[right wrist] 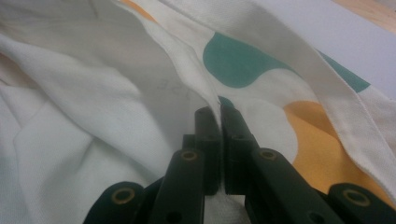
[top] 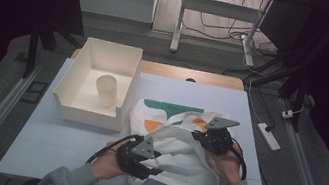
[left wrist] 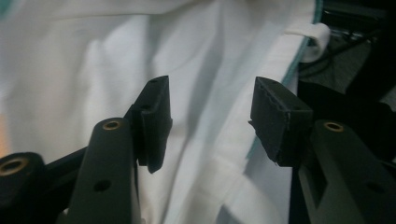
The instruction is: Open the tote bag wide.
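Overhead, I see the cloth bag (top: 179, 145) crumpled on the table's (top: 68, 142) near right, both grippers on it. Left gripper (left wrist: 210, 121): jaws apart, fabric between but unpinched. Right gripper (right wrist: 219, 140): clamped on a fold. Risk, I judge: one grip alone lets the bag sag or slip.

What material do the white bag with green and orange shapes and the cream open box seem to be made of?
The white bag with green and orange shapes looks like woven cotton-type cloth, matte: it creases softly and shows a stitched hem. The cream open box seems to be rigid plastic, smooth and slightly glossy, with straight thin walls; coated card is possible.
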